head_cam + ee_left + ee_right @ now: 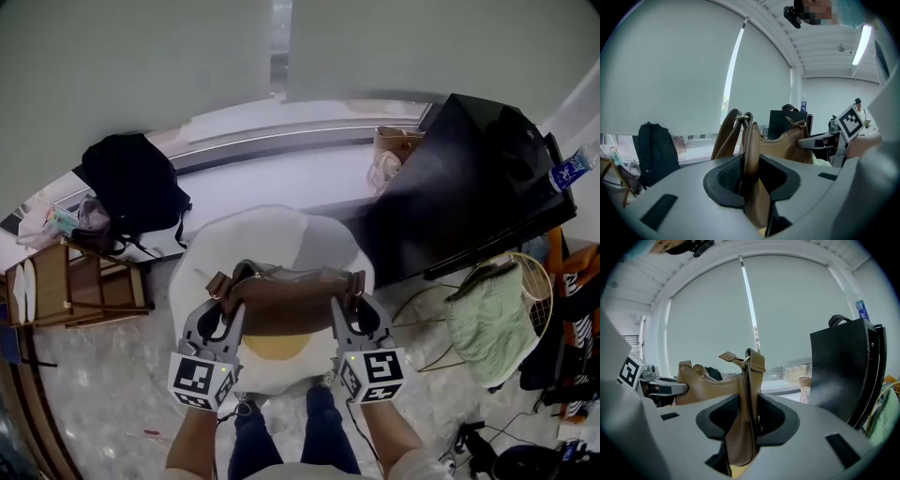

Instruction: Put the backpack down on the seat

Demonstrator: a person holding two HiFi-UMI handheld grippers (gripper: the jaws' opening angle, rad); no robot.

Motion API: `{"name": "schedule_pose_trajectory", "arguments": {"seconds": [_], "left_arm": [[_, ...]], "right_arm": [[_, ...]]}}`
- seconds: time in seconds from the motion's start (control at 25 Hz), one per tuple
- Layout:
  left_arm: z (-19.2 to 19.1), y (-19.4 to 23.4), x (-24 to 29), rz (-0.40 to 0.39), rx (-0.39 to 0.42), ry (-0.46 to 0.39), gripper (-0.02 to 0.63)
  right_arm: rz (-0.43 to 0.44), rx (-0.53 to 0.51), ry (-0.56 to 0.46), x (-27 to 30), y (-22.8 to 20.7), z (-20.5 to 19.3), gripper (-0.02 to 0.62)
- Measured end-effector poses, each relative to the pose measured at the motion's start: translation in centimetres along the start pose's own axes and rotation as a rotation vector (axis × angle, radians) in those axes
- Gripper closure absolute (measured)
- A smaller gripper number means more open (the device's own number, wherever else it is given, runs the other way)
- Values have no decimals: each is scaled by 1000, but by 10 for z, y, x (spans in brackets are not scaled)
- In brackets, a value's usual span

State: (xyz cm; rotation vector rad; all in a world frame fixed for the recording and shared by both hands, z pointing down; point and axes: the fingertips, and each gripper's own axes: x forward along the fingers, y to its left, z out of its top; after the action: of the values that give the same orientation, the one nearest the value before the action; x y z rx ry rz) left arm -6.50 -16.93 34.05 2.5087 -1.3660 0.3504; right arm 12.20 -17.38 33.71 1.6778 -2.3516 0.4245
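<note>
- Left claw (750, 176) is clamped on the left end of the brown bag (291, 298), on thin leather by the strap ring. Right claw (746, 418) is clamped on the other end the same way.
- The bag spans the two claws, upright with the zip up, over the near half of the egg-shaped seat cushion (272, 234), above its yellow centre (277, 349). Can't tell if the bottom touches yet.
- Risk: if one claw lets go first, the bag likely tips toward that side.
- Risk: the cushion looks soft and domed. Set too near the front rim, the bag could slump off toward the person's legs (309, 431).
- Risk: the strap loops (731, 129) sit right at the left claw and could snag on pull-back.
- Room: the wooden rack (80, 281) is near on the left, and the black tote (469, 187) is close to the cushion's right rim. The open way out looks to be back toward the person.
- Far: the black backpack (136, 183) on the window ledge (300, 178) is well apart.
</note>
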Motion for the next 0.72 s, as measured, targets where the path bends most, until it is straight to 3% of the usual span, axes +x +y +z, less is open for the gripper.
{"name": "schedule_pose_trajectory", "arguments": {"seconds": [0.72], "left_arm": [[-76, 22, 57, 1, -20, 55, 502]], "right_arm": [[4, 16, 52, 56, -25, -75, 445]]}}
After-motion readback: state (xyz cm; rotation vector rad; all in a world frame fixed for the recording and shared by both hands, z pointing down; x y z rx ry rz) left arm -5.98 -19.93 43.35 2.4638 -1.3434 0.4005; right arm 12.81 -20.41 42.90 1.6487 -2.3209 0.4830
